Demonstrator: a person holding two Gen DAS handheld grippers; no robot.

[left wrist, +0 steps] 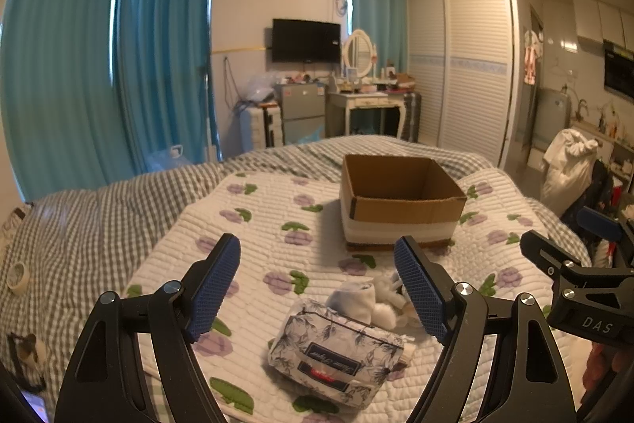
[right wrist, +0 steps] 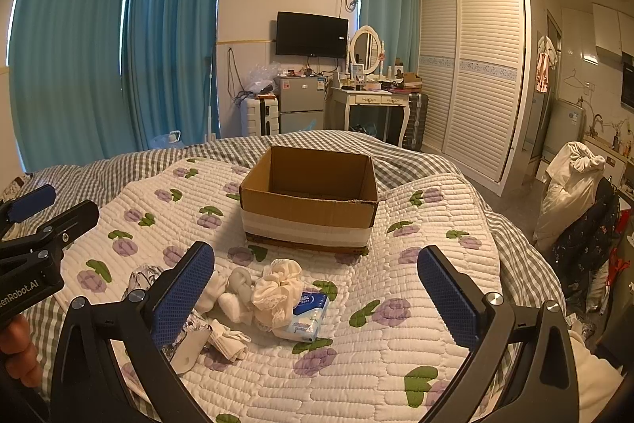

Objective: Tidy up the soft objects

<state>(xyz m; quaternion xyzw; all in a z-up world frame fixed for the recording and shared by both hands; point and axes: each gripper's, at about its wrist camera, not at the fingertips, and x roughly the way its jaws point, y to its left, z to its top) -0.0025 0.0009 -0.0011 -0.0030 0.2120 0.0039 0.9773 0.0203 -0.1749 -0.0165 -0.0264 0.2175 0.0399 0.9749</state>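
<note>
An open cardboard box (left wrist: 400,201) (right wrist: 311,203) stands on the quilted flower bedspread (right wrist: 416,304). In front of it lies a heap of soft things: a floral tissue pack (left wrist: 337,351), white socks (left wrist: 358,300) (right wrist: 233,298), a cream scrunchie (right wrist: 275,290) and a blue-white tissue pack (right wrist: 307,316). My left gripper (left wrist: 317,288) is open, above and around the floral pack, holding nothing. My right gripper (right wrist: 317,292) is open, above the scrunchie and the heap, holding nothing. Each gripper shows at the edge of the other's view.
A grey checked duvet (left wrist: 99,224) lies under the bedspread, with a tape roll (left wrist: 18,276) at the left. Beyond the bed stand a small fridge (right wrist: 301,106), a dressing table (right wrist: 376,102) and a wardrobe (right wrist: 475,74). A chair with clothes (right wrist: 574,193) stands at the right.
</note>
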